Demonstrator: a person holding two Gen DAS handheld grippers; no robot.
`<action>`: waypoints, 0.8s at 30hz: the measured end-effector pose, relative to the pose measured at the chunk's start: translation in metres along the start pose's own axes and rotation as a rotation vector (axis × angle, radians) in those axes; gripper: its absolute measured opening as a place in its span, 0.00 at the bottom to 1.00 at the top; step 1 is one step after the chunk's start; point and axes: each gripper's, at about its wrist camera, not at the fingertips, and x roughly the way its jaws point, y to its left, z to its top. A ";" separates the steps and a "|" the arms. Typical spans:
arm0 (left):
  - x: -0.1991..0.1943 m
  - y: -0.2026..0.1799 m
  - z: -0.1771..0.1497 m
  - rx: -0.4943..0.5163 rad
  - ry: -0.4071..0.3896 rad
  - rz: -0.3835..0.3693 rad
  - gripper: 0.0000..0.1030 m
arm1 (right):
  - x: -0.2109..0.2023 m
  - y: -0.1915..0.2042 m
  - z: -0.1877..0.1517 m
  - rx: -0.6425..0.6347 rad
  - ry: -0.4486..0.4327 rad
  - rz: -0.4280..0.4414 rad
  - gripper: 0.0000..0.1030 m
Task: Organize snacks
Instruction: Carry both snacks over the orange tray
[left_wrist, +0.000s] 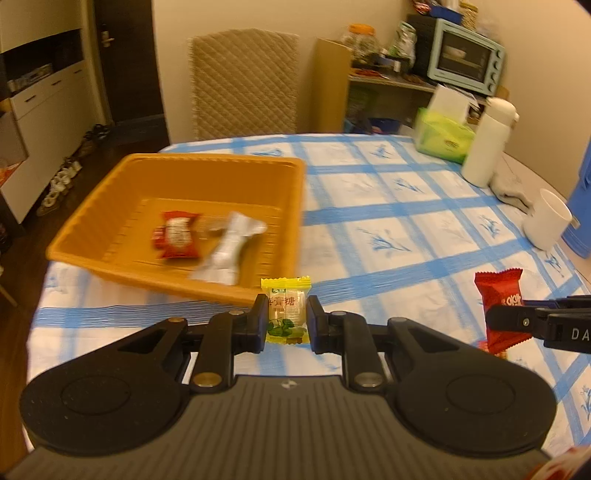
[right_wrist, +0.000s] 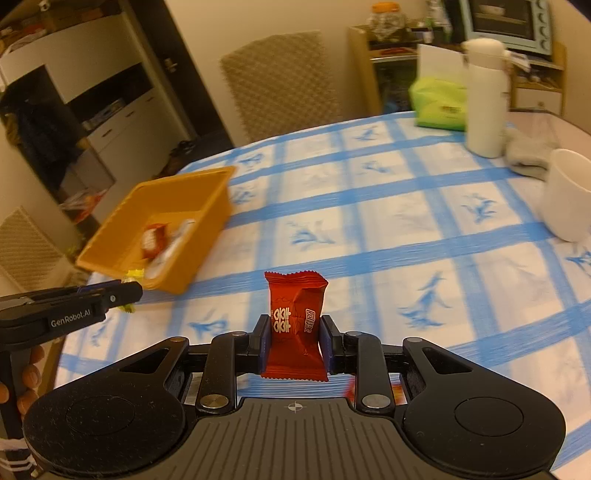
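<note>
My left gripper (left_wrist: 287, 319) is shut on a yellow candy packet (left_wrist: 286, 314), held upright just before the near rim of the orange basket (left_wrist: 110, 199). Inside the basket lie a red snack packet (left_wrist: 177, 236) and a white wrapped snack (left_wrist: 229, 251). My right gripper (right_wrist: 293, 341) is shut on a red candy packet (right_wrist: 295, 325), upright above the blue-checked tablecloth (right_wrist: 388, 240). In the left wrist view the right gripper (left_wrist: 496, 319) shows at the right edge with that red candy packet (left_wrist: 496, 291). The orange basket (right_wrist: 207, 210) sits far left in the right wrist view.
A white mug (left_wrist: 546, 221), a white thermos (left_wrist: 487, 144), a grey cloth (left_wrist: 511, 188) and a green tissue pack (left_wrist: 443, 136) stand along the table's right side. A quilted chair (left_wrist: 243, 81) is behind the table. A hand (right_wrist: 29, 373) holds the left gripper's handle.
</note>
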 end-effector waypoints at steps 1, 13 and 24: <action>-0.003 0.008 0.000 -0.005 -0.004 0.009 0.19 | 0.002 0.006 0.000 -0.005 0.005 0.012 0.27; -0.018 0.092 0.012 -0.033 -0.058 0.134 0.19 | 0.032 0.070 0.011 -0.051 0.050 0.132 0.27; 0.005 0.132 0.046 -0.009 -0.096 0.147 0.19 | 0.067 0.118 0.055 -0.077 0.014 0.187 0.27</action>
